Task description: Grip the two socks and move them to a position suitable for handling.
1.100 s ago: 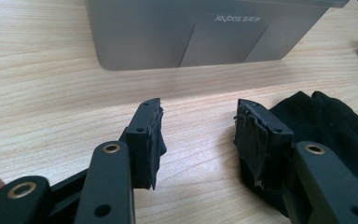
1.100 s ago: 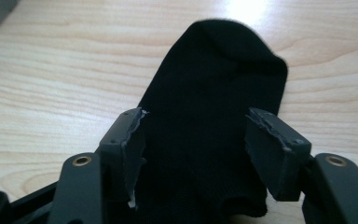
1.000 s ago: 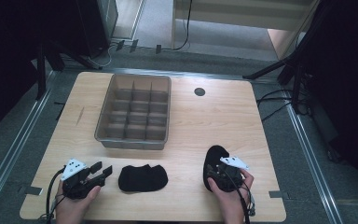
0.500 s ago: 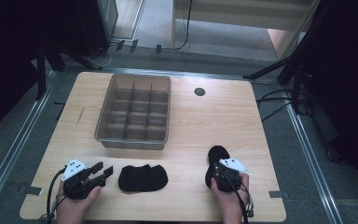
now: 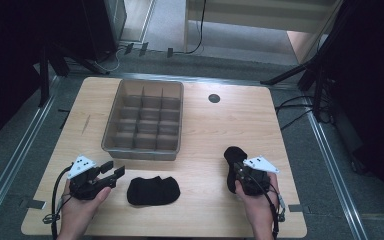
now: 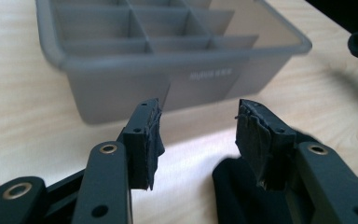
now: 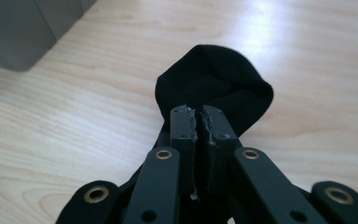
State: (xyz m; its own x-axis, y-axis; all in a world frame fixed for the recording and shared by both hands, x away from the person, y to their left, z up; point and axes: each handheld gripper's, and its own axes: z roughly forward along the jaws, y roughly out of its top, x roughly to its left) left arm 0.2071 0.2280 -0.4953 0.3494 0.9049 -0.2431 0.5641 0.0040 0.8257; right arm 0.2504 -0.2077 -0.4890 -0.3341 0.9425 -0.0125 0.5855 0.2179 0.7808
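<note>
Two black socks are on the wooden table [image 5: 215, 130]. One sock [image 5: 153, 191] lies flat near the front edge, just right of my left gripper [image 5: 114, 168]. In the left gripper view that gripper [image 6: 198, 135] is open with bare pads, and this sock [image 6: 233, 196] lies under its right jaw. My right gripper [image 5: 234, 172] holds the other sock [image 5: 234, 155]. In the right gripper view its jaws have just closed, so the gripper [image 7: 199, 119] pinches the fabric while the rounded end of the sock [image 7: 214, 74] hangs beyond the tips.
A grey plastic bin [image 5: 144, 148] with several compartments stands at the back left of the table, close ahead of the left gripper [image 6: 135, 88]. A small dark round hole [image 5: 214, 98] is in the tabletop behind. Cables and stand legs lie on the floor around.
The right jaws went from open around the sock to shut on it, and that hand has lifted a little. The left hand has risen slightly, with its jaws still apart.
</note>
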